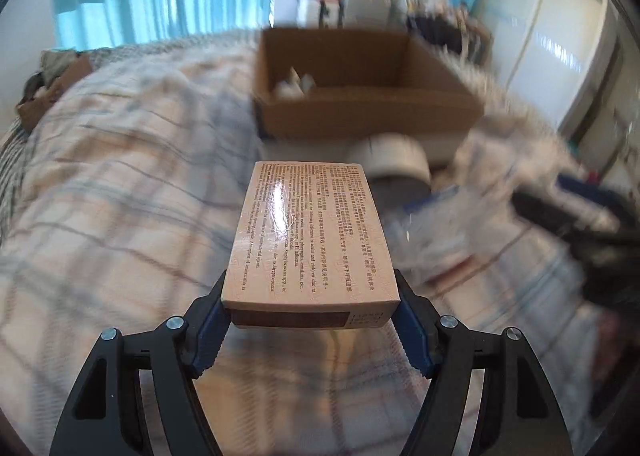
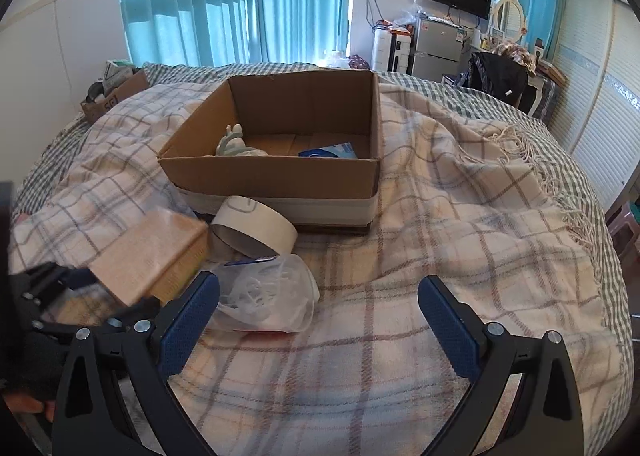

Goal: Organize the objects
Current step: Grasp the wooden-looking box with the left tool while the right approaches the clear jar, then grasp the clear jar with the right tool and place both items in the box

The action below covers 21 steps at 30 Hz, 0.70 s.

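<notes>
On a plaid-covered bed (image 2: 460, 215), the left tool (image 1: 310, 310) grips a tan carton (image 1: 310, 236) by its near end, raised above the blanket, short of the open box (image 2: 280, 159). The right tool (image 2: 320, 320) hangs spread and empty. Two items already lie in the box; a tape roll (image 2: 256, 225) and a clear bag (image 2: 268, 296) still wait outside it. The carton's fine print, English and Chinese, mentions "adults and children"; no brand is readable.

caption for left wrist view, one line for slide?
Left gripper holds a tan printed box above the plaid blanket, facing the cardboard box.
</notes>
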Tool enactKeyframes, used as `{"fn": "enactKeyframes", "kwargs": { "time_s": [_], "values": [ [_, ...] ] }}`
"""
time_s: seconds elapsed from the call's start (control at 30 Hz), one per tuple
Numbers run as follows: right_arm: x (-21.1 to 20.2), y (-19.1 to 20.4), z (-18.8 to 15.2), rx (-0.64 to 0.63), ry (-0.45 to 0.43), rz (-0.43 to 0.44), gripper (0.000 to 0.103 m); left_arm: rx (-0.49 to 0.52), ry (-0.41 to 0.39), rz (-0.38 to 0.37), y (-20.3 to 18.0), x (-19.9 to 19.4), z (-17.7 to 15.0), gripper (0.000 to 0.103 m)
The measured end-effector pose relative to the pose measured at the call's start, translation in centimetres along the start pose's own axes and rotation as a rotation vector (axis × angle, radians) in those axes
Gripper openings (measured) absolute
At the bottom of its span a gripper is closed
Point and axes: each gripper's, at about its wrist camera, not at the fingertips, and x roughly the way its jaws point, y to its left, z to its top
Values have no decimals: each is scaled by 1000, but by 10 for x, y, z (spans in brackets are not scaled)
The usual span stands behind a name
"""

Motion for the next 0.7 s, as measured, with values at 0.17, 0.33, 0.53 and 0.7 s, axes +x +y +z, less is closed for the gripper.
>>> {"fn": "enactKeyframes", "kwargs": {
  "time_s": [0.17,0.33,0.53,0.7],
  "values": [
    [14,28,2,-56,51,15,100,-24,-80,57,25,-25,15,75],
    [49,59,-5,-105,164,-8,100,-24,-95,105,45,-22,19,75],
    [79,68,-9,-97,245,-46,100,-79,-45,50,61,-3,14,75],
    [98,73,-14,-116,291,-87,97,-97,-50,25,65,-3,11,75]
  ]
}}
